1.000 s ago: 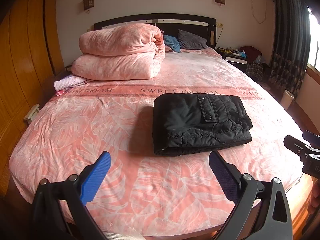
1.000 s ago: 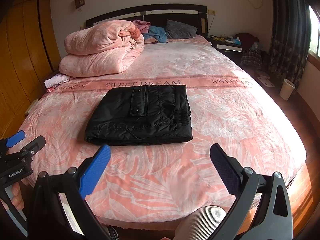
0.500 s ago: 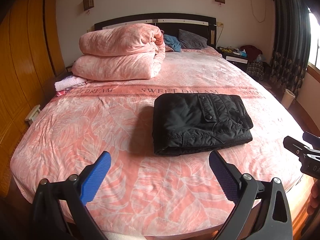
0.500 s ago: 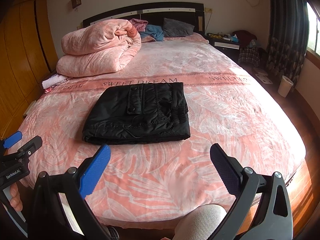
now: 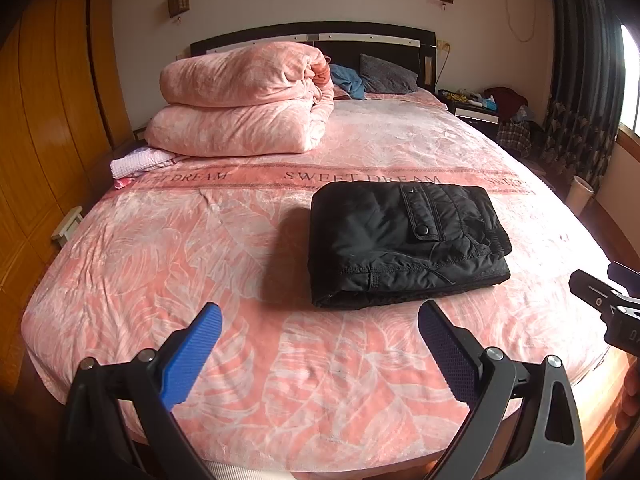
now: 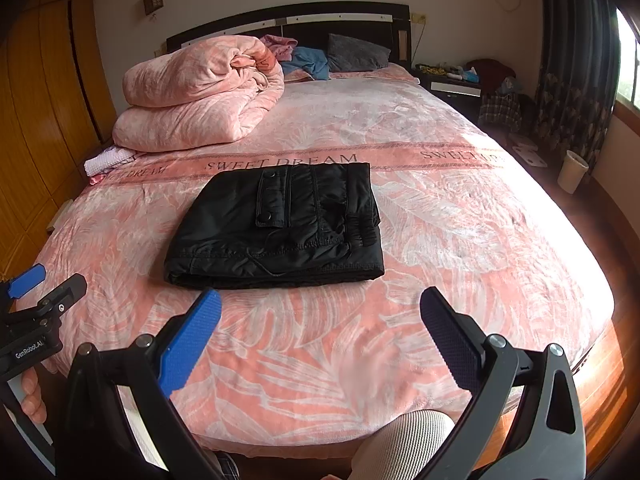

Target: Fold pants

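Lying folded flat: black pants (image 5: pixel 404 240) on pink bed (image 5: pixel 200 248).

"SWEET DREAM" on bedspread (image 5: pixel 360 179), "GenRobot.AI" on left gripper (image 6: pixel 28 350)

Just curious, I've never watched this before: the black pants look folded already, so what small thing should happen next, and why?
Probably just draw both away: the pants lie as a neat folded rectangle on the bed, and the left gripper and right gripper are open, empty, short of it.
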Action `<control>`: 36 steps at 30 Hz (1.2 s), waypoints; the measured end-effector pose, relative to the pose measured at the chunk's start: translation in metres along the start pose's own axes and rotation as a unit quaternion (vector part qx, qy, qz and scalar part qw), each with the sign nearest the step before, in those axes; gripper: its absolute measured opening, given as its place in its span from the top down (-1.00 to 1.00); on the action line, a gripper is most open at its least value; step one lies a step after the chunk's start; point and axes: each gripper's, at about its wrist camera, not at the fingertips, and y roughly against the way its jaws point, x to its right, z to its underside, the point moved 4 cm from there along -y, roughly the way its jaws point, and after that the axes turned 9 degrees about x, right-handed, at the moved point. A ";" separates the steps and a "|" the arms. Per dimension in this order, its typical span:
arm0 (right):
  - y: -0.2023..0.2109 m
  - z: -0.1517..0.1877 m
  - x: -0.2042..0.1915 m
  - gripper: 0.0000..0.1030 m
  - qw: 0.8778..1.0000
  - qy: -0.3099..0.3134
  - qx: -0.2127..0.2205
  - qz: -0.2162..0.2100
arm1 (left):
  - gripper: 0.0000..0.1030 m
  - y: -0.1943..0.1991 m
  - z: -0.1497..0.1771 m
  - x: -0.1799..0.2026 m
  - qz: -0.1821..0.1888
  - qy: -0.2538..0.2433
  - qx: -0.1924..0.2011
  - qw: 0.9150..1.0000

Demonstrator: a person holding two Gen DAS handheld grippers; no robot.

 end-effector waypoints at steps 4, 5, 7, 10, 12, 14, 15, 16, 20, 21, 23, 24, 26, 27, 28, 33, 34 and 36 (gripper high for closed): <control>-0.002 0.000 0.000 -0.93 1.000 -0.001 -0.002 0.000 | -0.92 -0.001 0.000 0.000 0.000 0.000 -0.001 1.000; -0.004 0.001 0.000 -0.93 1.000 -0.001 -0.003 -0.001 | -0.92 -0.001 0.000 0.000 0.000 0.000 -0.001 1.000; -0.006 0.001 -0.001 -0.93 1.000 -0.001 -0.004 -0.001 | -0.92 -0.002 0.000 0.000 0.000 0.000 -0.002 1.000; -0.009 0.000 0.000 -0.93 1.000 -0.001 -0.007 -0.003 | -0.92 -0.004 0.000 -0.001 -0.001 -0.002 -0.003 1.000; -0.010 0.000 0.000 -0.93 1.000 -0.001 -0.008 -0.003 | -0.92 -0.006 0.001 -0.002 0.000 -0.003 -0.005 1.000; -0.011 0.001 0.000 -0.93 1.000 -0.001 -0.009 -0.003 | -0.92 -0.009 0.001 -0.002 0.000 -0.004 -0.007 1.000; -0.012 0.001 0.000 -0.93 1.000 -0.002 -0.009 -0.003 | -0.92 -0.010 0.002 -0.002 0.000 -0.006 -0.009 1.000; -0.012 0.001 0.000 -0.93 1.000 -0.002 -0.010 -0.003 | -0.92 -0.011 0.003 -0.002 0.000 -0.007 -0.010 1.000; -0.013 0.001 0.001 -0.93 1.000 -0.002 -0.010 -0.003 | -0.92 -0.016 0.003 -0.002 0.000 -0.011 -0.014 1.000; -0.013 0.001 0.000 -0.93 1.000 -0.002 -0.010 -0.003 | -0.92 -0.016 0.003 -0.002 0.000 -0.011 -0.014 1.000; -0.013 0.001 0.001 -0.93 1.000 -0.003 -0.011 -0.003 | -0.92 -0.017 0.003 -0.002 0.000 -0.010 -0.015 1.000; -0.014 0.002 0.001 -0.93 1.000 -0.003 -0.011 -0.002 | -0.92 -0.017 0.003 -0.002 0.001 -0.010 -0.014 1.000; -0.014 0.002 0.001 -0.93 1.000 -0.003 -0.012 -0.002 | -0.92 -0.019 0.003 -0.003 0.001 -0.009 -0.014 1.000; -0.014 0.002 0.001 -0.93 1.000 -0.003 -0.012 -0.002 | -0.92 -0.020 0.002 -0.003 0.001 -0.008 -0.014 1.000; -0.015 0.003 0.001 -0.93 1.000 -0.003 -0.013 -0.001 | -0.92 -0.020 0.002 -0.003 0.001 -0.007 -0.014 1.000; -0.017 0.006 0.001 -0.93 1.000 -0.004 -0.017 -0.001 | -0.92 -0.020 0.001 -0.006 0.003 0.002 -0.012 1.000; -0.017 0.006 0.001 -0.93 1.000 -0.004 -0.017 -0.001 | -0.92 -0.021 0.002 -0.006 0.004 0.002 -0.012 1.000; -0.017 0.007 0.001 -0.93 1.000 -0.004 -0.017 0.000 | -0.92 -0.021 0.002 -0.005 0.005 -0.001 -0.016 1.000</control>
